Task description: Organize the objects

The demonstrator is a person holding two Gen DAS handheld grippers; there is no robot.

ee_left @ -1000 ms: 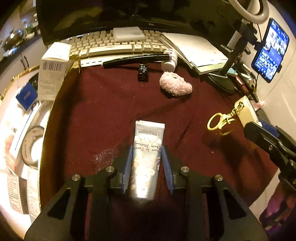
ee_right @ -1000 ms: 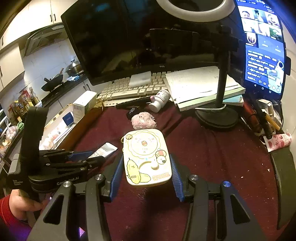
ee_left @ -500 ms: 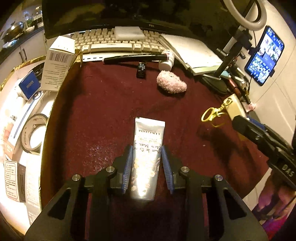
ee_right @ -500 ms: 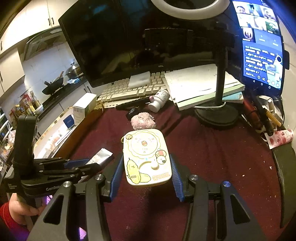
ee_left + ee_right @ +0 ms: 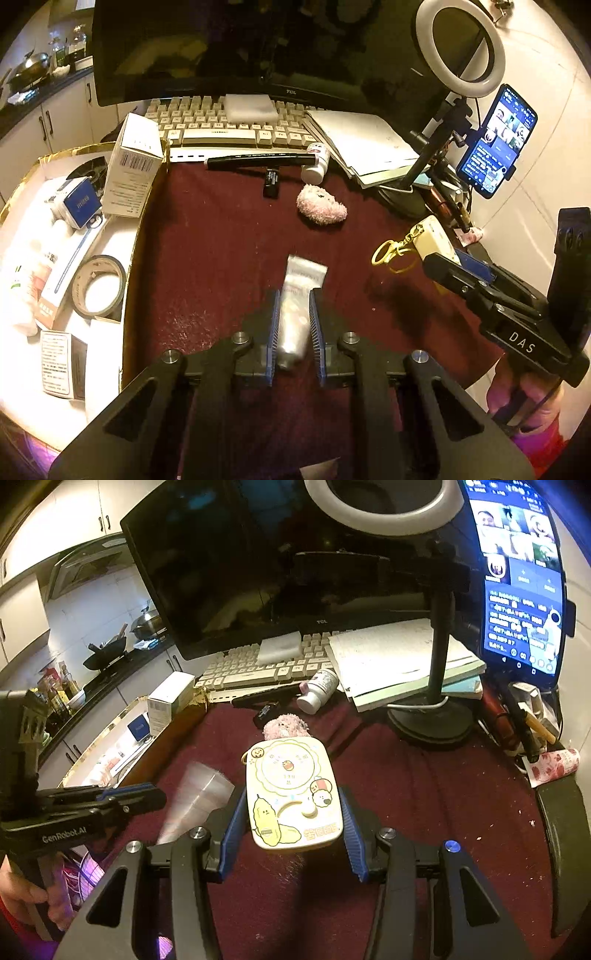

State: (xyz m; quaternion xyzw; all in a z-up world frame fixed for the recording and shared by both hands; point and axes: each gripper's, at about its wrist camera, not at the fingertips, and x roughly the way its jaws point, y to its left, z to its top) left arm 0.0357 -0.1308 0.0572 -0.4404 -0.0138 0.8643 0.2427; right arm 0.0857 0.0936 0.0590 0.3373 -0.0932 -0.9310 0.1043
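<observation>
Versus one second ago: the left gripper [image 5: 293, 325] has just closed its jaws further, and its blue ribbed pads now clench the silver squeeze tube with printed label [image 5: 297, 314], which sat more loosely between them before. The tube is blurred in both views; its crimped flat end projects ahead of the fingertips, the capped end lies back between the pads. From the left wrist view the dark red cloth table cover [image 5: 221, 251] looks further off than before, so the gripper and tube have risen; whether the tube has cleared the cloth I cannot tell. The left gripper points steeply down and forward; in the right wrist view it enters from the left, a hand [image 5: 33, 897] on its grip. The right gripper [image 5: 291, 823] is unchanged: jaws part open, grasping the cream rounded cartoon-printed case [image 5: 291, 790] by its long sides. The case's gold key ring [image 5: 391, 254] hangs off its far end.
</observation>
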